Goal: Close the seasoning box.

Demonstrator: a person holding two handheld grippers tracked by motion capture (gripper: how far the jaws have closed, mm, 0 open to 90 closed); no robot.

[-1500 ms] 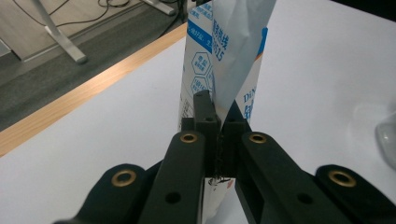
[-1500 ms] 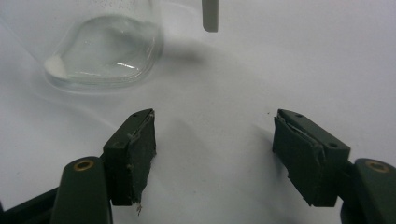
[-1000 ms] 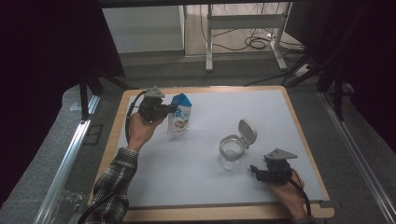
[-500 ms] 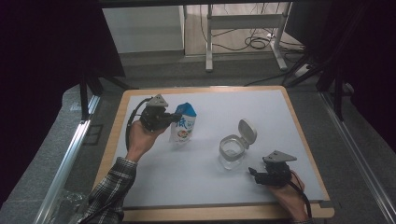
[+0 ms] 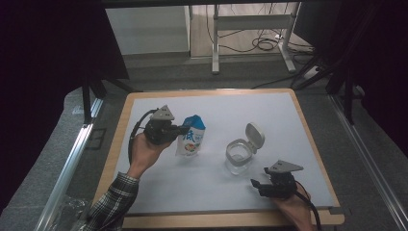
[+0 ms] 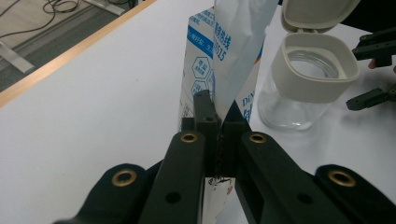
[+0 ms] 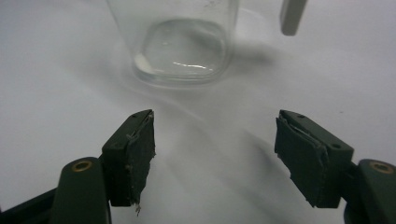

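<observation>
A blue and white printed pouch (image 5: 191, 137) hangs just above the white mat, pinched at its edge by my left gripper (image 5: 182, 129), which is shut on it. In the left gripper view the jaws clamp the pouch (image 6: 219, 60) tight between the pads. A clear glass jar (image 5: 239, 155) with a pale rim and its hinged lid (image 5: 254, 136) flipped open stands to the right of the pouch. My right gripper (image 5: 258, 186) rests low near the front edge, open and empty, pointing at the jar (image 7: 180, 39).
The white mat (image 5: 288, 120) lies on a wooden table (image 5: 120, 130) with a raised edge. A metal rail (image 5: 67, 168) runs along the left. A desk frame and cables (image 5: 269, 43) stand on the floor beyond.
My left hand has carried the pouch to the right, closer to the jar. The right gripper has stayed where it was.
</observation>
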